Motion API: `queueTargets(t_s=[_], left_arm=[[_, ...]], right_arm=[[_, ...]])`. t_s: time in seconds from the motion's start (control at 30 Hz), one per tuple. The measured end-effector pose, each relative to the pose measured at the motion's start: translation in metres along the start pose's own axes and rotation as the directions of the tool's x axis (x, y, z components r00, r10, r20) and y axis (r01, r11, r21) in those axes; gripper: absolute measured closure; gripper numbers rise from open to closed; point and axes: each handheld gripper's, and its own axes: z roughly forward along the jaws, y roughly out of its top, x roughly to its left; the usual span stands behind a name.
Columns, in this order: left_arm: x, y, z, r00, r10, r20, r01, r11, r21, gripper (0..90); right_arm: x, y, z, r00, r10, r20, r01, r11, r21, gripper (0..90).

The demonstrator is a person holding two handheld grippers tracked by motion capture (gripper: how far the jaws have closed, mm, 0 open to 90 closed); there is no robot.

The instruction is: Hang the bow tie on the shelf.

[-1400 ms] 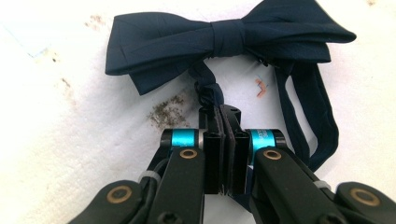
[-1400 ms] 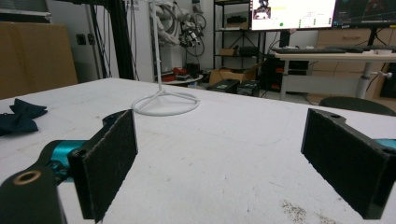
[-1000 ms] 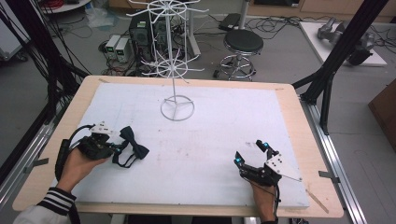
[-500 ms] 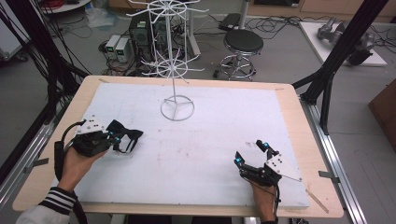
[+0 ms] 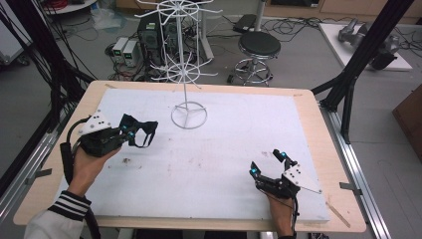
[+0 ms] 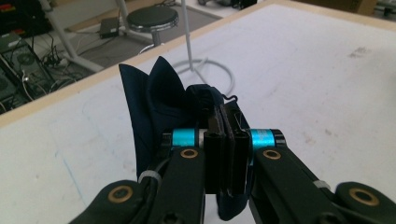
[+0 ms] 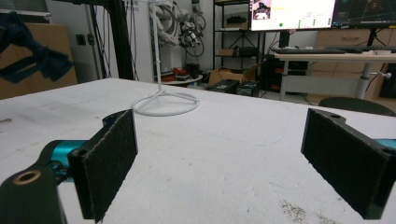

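Dark navy fabric bow tie (image 5: 139, 131): clamped in my left gripper (image 5: 125, 133), lifted off the white table (image 5: 239, 134).
Right gripper (image 5: 268, 166): jaws wide, empty.
Left to do: probably hanging it on the white wire rack (image 5: 185, 55).

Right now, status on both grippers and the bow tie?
Left gripper shut on bow tie, lifted off table. Right gripper open, low. Rack ahead, path clear.
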Motion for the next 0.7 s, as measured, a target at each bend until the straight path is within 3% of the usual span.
queueTargets(t_s=[0.23, 0.53, 0.7], left_arm=[[-0.014, 0.019, 0.010, 0.9989, 0.033, 0.034, -0.031, 0.9981, -0.054, 88.0], [-0.029, 0.034, 0.022, 0.9931, 0.044, 0.109, -0.030, 0.9910, -0.130, 87.9], [-0.037, 0.046, 0.026, 0.9909, 0.058, 0.121, -0.039, 0.9872, -0.154, 87.9]], right_arm=[[0.000, 0.000, 0.000, 1.0000, -0.002, 0.000, 0.002, 1.000, 0.000, 9.8], [0.000, 0.000, 0.000, 1.0000, -0.002, -0.001, 0.002, 1.000, 0.000, 9.8], [0.000, 0.000, 0.000, 1.0000, -0.002, 0.000, 0.002, 1.000, -0.001, 9.8]])
